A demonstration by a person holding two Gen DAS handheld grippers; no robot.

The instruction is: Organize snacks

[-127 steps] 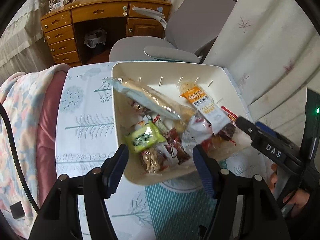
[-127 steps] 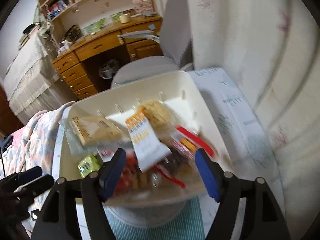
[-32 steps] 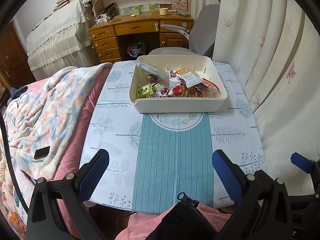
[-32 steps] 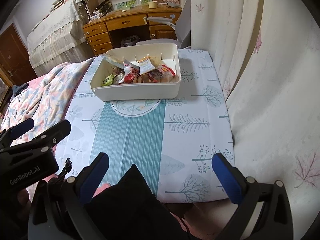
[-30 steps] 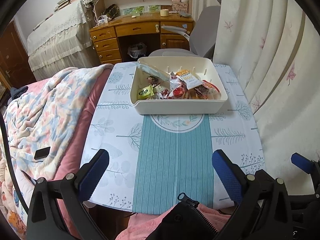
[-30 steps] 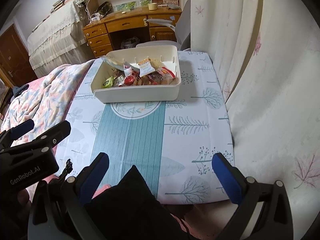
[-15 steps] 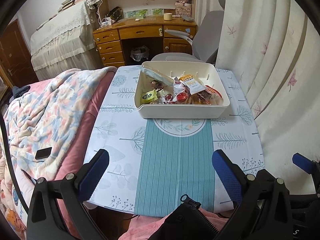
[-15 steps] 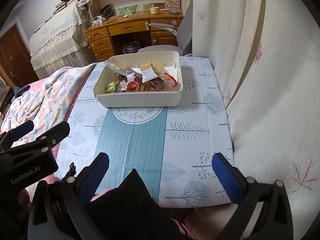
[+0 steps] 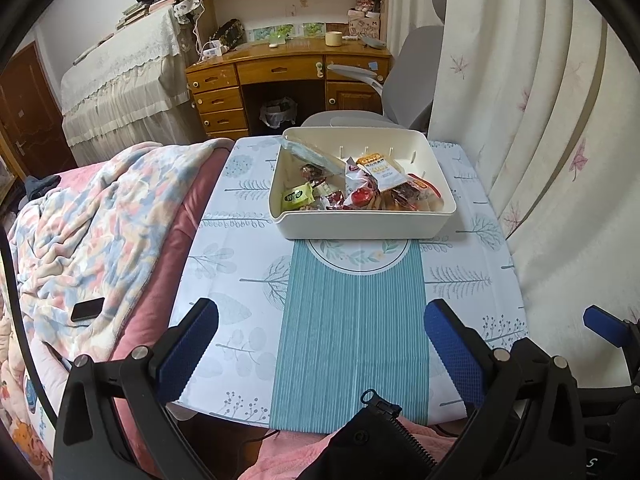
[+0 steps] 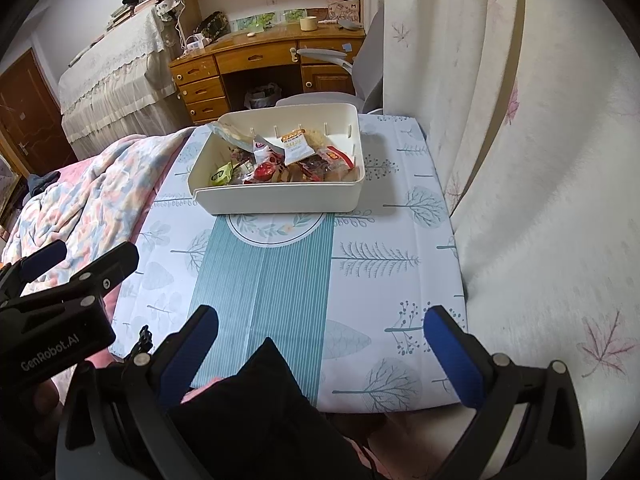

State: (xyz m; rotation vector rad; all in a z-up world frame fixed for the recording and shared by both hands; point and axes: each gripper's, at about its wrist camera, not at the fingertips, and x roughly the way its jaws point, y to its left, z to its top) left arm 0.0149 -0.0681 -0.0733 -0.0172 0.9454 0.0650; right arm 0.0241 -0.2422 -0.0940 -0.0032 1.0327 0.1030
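In the left wrist view, the scene has changed greatly from 4.2 s ago: then the cream tray filled the middle of the frame right between the fingers, whereas now the cream tray (image 9: pixel 362 224) sits small in the upper centre, well apart from the left gripper (image 9: pixel 320 350) at the bottom. Over the last second the tray has slid only slightly higher and farther off. The left gripper's blue-padded fingers (image 9: pixel 188 346) stand spread wide with nothing between them but the striped teal runner (image 9: pixel 352 320) of the tablecloth (image 9: pixel 224 248). The snacks (image 9: pixel 356 188) lie heaped inside the tray: a green packet (image 9: pixel 297 197) at its left, an orange-and-white packet (image 9: pixel 380 170) near its middle, a long clear wrapper (image 9: pixel 310 154) leaning on the left wall. A floral blanket (image 9: pixel 88 224) fills the left of the frame, and the tip of the right gripper (image 9: pixel 608 326) shows at the right edge.

In the right wrist view, the tray was likewise close and blurred under the fingers 4.2 s ago; now the tray (image 10: pixel 280 196) stands sharp in the upper middle of the frame, well apart from the right gripper (image 10: pixel 320 350) at the bottom. Its fingers (image 10: pixel 452 356) are spread wide and hold nothing, framing the near edge of the table. The snacks (image 10: pixel 280 160) remain piled in the tray, the orange-and-white packet (image 10: pixel 296 144) on top. The left gripper (image 10: pixel 60 284) enters from the lower left. The curtain (image 10: pixel 540 160) covers the right side, the wooden desk (image 10: pixel 256 68) lies beyond the tray at the top.
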